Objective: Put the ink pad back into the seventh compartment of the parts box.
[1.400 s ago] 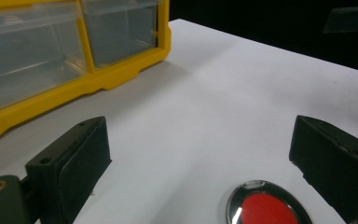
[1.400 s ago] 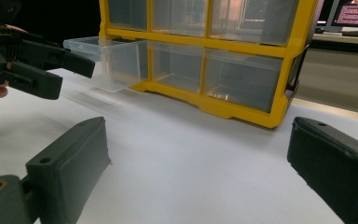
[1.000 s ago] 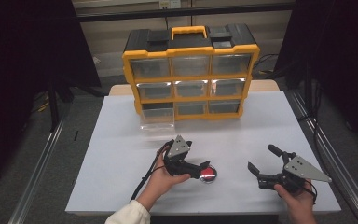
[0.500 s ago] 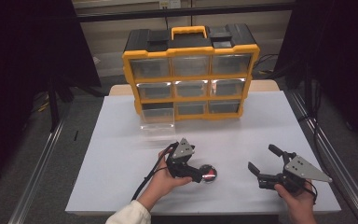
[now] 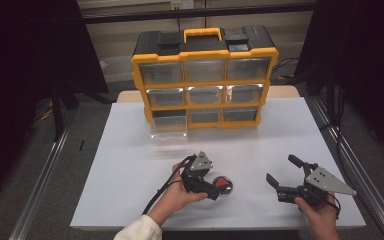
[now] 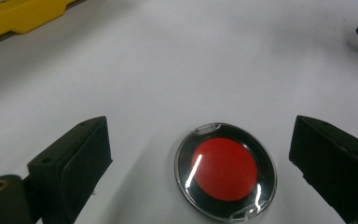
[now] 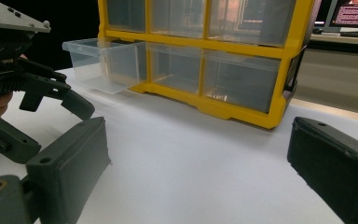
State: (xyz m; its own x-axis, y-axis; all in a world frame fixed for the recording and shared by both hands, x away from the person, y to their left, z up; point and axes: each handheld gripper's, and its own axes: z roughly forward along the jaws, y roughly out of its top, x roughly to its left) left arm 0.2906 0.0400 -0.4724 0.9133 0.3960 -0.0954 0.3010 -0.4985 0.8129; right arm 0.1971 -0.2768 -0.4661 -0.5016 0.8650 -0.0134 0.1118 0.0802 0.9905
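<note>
White surface (image 5: pixel 130 165), carrying all items. At its far edge, well beyond both pairs of fingers, stands a yellow-framed plastic drawer cabinet (image 5: pixel 205 77) with a black top, a yellow carry handle and three rows of clear drawers. One clear plastic drawer (image 5: pixel 169 131) of the bottom row, at the cabinet's left end, is pulled out toward the person; in the right gripper view it (image 7: pixel 100 63) projects from the frame beyond the left finger.

Left gripper (image 5: pixel 219 189), held in the person's left hand (image 5: pixel 177 195), lies low over the surface near the front edge, fingers (image 6: pixel 72 163) spread wide. A round clear-lidded case with a red disc on a black base (image 6: pixel 226 170) lies flat on the surface between the two fingers, nearer the right-hand finger in the left gripper view and touching neither. In the high view the same case (image 5: pixel 223 185) sits at the finger ends.

Right gripper (image 5: pixel 282 172), held in the person's right hand (image 5: pixel 320 212), is well apart to the right of the case, its grey three-cornered plate uppermost. Its fingers (image 7: pixel 70 163) are spread wide with bare surface between them, and they face the cabinet's lower drawers.
</note>
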